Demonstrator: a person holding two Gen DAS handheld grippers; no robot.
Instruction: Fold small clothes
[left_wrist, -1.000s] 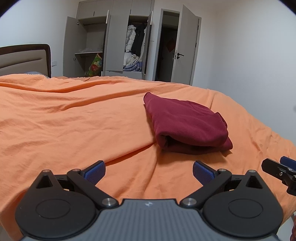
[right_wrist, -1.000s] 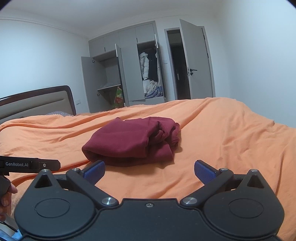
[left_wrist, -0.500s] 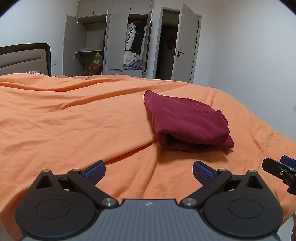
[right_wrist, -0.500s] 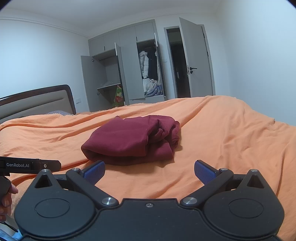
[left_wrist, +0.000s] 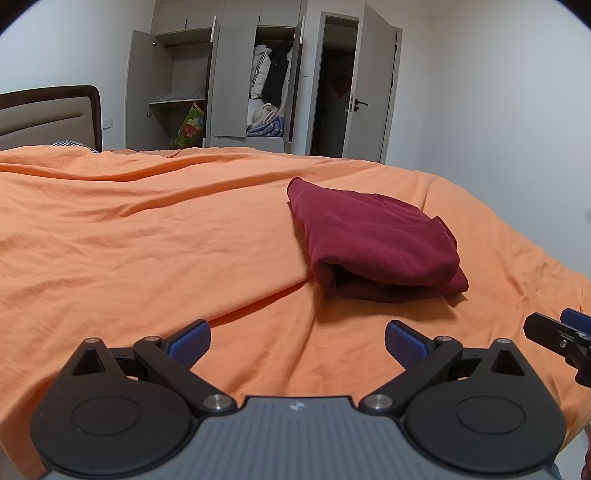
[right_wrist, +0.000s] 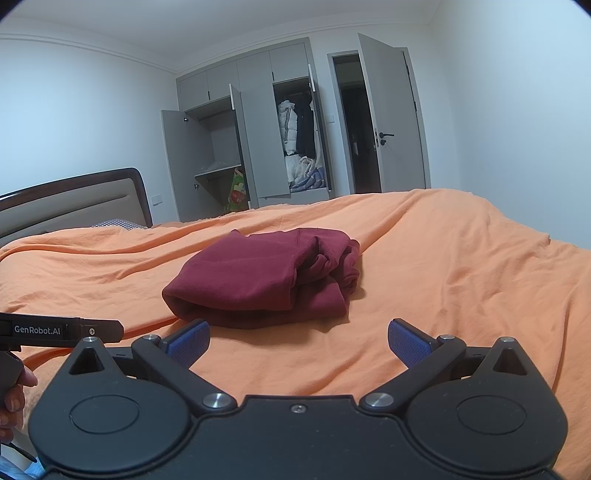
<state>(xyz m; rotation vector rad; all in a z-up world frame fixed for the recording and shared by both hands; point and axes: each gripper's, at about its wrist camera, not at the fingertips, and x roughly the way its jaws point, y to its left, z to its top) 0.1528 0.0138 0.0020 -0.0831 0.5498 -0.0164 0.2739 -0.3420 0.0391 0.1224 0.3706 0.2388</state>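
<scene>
Left wrist view: the left gripper (left_wrist: 297, 338) has its jaws spread wide, the blue pads (left_wrist: 190, 341) holding nothing and hovering just over the orange bedspread (left_wrist: 147, 240). The right gripper (right_wrist: 298, 339), seen from its own camera, is equally wide and empty, also low over the cover. Neither touches the garment.

The bedspread covers the whole bed, rumpled into long shallow creases. Beyond it stand white walls, a grey wardrobe (left_wrist: 218, 70) with its doors swung open, and a room door (left_wrist: 373, 85) standing ajar onto a dark hallway. A padded headboard (left_wrist: 48, 114) with a dark frame rises at the far left.

The folded maroon garment (left_wrist: 369, 236) lies on the bedspread ahead and to the right of the left gripper, a thick bundle with its rolled fold edge facing the camera. In the right wrist view the same garment (right_wrist: 266, 280) sits just ahead, between the two pads, its looser bunched layers on the right side.

Inside the wardrobe hang a white jacket (left_wrist: 260, 74) and dark coats, with a colourful bag (left_wrist: 190, 125) on the floor of the left bay. The right gripper's fingertip (left_wrist: 554, 334) pokes in at the left view's right edge; the left tool's black arm marked "GenRobot.AI" (right_wrist: 55, 329) and a person's fingers (right_wrist: 16, 391) show at the right view's left edge.
</scene>
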